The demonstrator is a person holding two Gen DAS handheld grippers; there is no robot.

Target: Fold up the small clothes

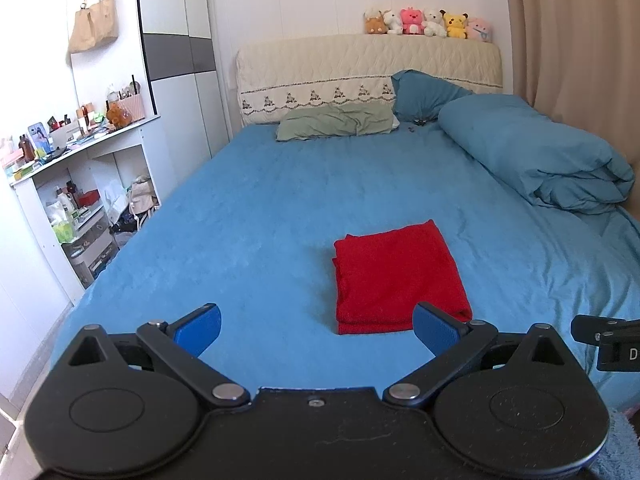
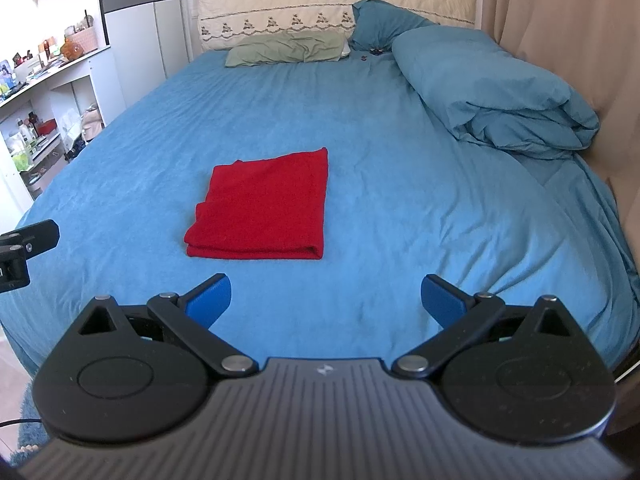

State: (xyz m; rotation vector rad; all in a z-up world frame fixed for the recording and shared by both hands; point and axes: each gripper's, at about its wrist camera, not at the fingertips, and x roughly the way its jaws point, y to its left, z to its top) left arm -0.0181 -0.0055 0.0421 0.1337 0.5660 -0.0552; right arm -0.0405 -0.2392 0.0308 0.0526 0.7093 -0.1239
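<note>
Red cloth point(image 1: 398, 276) is seen lying folded into a neat rectangle on the blue bed sheet point(image 1: 260, 208), with its doubled, layered edge turned toward the grippers. In the left wrist view it is placed just ahead of the right-hand fingertip of the left gripper point(image 1: 318, 328), whose blue pads point(image 1: 198, 330) are spread wide with nothing held between them. In the right wrist view the same cloth point(image 2: 262, 208) is found ahead of and slightly outside the left-hand pad of the right gripper point(image 2: 326, 300), which is likewise held wide apart and empty. No contact with the cloth is made by either tool; a strip of bare sheet is left between the fingertips and the nearest fold.

The flat, squared lie of the cloth suggests that the folding is largely done, and the wide stance of both pairs of fingers is judged to suit either a release or a fresh approach. The cloth is kept between the two grippers, so that each side could be reached by one tool if another fold is wanted. Part of the other gripper's body is caught at the edge of each view.

The rolled duvet point(image 1: 532, 152) and pillows point(image 1: 336, 122) are set well beyond the fingertips, toward the headboard, leaving the working patch unobstructed.
</note>
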